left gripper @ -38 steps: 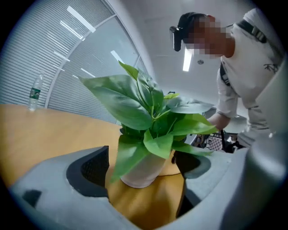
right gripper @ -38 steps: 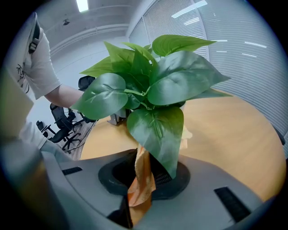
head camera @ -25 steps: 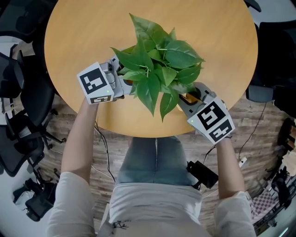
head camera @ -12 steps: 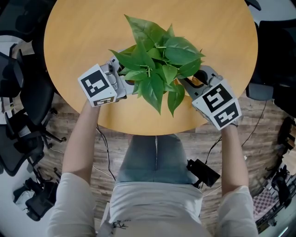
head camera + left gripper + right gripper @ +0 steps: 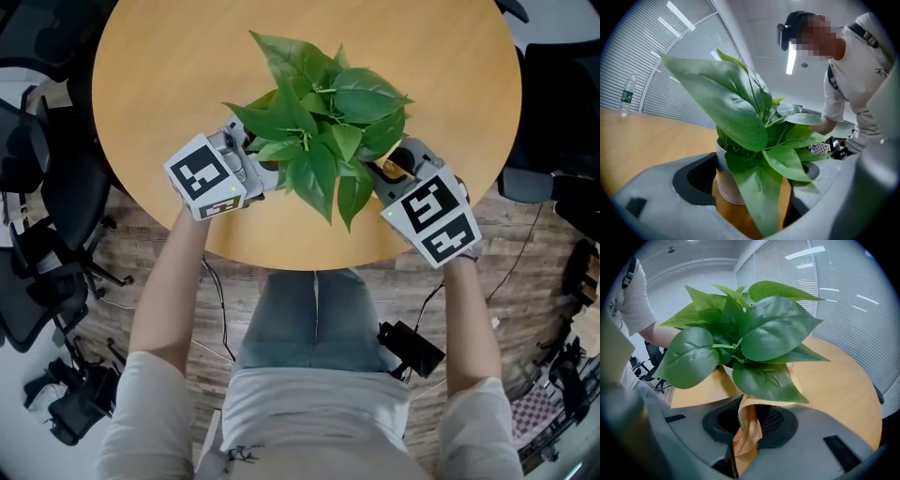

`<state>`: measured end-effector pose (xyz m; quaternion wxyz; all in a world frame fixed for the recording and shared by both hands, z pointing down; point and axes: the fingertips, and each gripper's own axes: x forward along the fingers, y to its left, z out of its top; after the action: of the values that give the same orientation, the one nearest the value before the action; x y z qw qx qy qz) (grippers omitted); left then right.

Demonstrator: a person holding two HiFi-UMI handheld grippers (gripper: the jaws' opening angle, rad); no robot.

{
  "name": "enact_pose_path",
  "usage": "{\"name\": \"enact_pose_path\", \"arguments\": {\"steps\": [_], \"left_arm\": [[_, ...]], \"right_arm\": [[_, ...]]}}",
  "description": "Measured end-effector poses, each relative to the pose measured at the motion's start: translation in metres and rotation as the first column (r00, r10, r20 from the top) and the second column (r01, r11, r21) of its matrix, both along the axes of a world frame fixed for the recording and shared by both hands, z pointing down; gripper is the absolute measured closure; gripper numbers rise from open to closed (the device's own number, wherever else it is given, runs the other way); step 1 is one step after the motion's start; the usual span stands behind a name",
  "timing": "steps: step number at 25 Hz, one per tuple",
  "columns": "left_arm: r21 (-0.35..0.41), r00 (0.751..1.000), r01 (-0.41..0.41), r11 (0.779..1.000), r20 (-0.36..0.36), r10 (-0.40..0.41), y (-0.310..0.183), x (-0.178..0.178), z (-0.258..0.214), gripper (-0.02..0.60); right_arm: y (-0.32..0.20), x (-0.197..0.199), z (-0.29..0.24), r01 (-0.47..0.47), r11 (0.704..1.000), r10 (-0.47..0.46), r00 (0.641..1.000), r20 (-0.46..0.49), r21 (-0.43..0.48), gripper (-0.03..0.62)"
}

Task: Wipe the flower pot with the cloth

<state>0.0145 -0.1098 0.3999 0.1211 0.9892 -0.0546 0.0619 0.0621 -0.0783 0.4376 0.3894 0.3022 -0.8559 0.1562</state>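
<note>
A leafy green plant [image 5: 319, 122] stands in a pale flower pot [image 5: 727, 180] on the round wooden table [image 5: 169, 66]. Leaves hide the pot in the head view. My left gripper [image 5: 253, 167] is at the pot's left side. In the left gripper view its jaws stand on either side of the pot. The left pad touches the pot and a leaf covers the other side. My right gripper [image 5: 389, 173] is at the plant's right, shut on an orange cloth [image 5: 747, 427]. The cloth [image 5: 386, 170] runs up under the leaves against the pot.
The pot sits near the table's front edge [image 5: 300, 267], just ahead of the person's legs. A plastic bottle [image 5: 626, 96] stands far off on the table. Office chairs [image 5: 37, 234] and cables are on the floor to the left.
My right gripper has swung with the cloth from the pot's front right to its right side. The plant has turned and shifted slightly right, and my left gripper has followed it.
</note>
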Motion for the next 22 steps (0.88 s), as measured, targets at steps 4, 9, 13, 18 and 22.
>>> {"name": "enact_pose_path", "arguments": {"steps": [4,9,13,18,22], "left_arm": [[0.003,1.0,0.029,1.0,0.004,-0.029,0.0003,-0.0008,0.0002,0.129],[0.006,0.997,0.082,0.997,0.011,-0.082,0.0016,-0.0018,0.0021,0.129],[0.002,0.992,0.125,0.992,0.013,-0.125,0.0043,-0.0011,0.0019,0.129],[0.004,0.988,0.153,0.988,0.009,-0.153,0.0053,0.0001,0.0,0.129],[0.004,0.983,0.182,0.983,0.006,-0.182,0.0052,-0.0006,0.0007,0.129]], "right_arm": [[0.0027,-0.0027,0.0006,-0.006,1.0,0.006,1.0,0.011,-0.008,0.533],[0.005,-0.0051,0.003,-0.015,1.0,0.015,1.0,0.022,-0.016,0.533],[0.0077,-0.0042,0.0027,-0.022,1.0,0.022,0.999,0.023,-0.014,0.533],[0.0092,-0.0038,0.0007,-0.03,0.999,0.03,0.999,0.026,-0.013,0.533],[0.0099,-0.0048,0.0013,-0.04,0.999,0.041,0.999,0.031,-0.016,0.534]]}}
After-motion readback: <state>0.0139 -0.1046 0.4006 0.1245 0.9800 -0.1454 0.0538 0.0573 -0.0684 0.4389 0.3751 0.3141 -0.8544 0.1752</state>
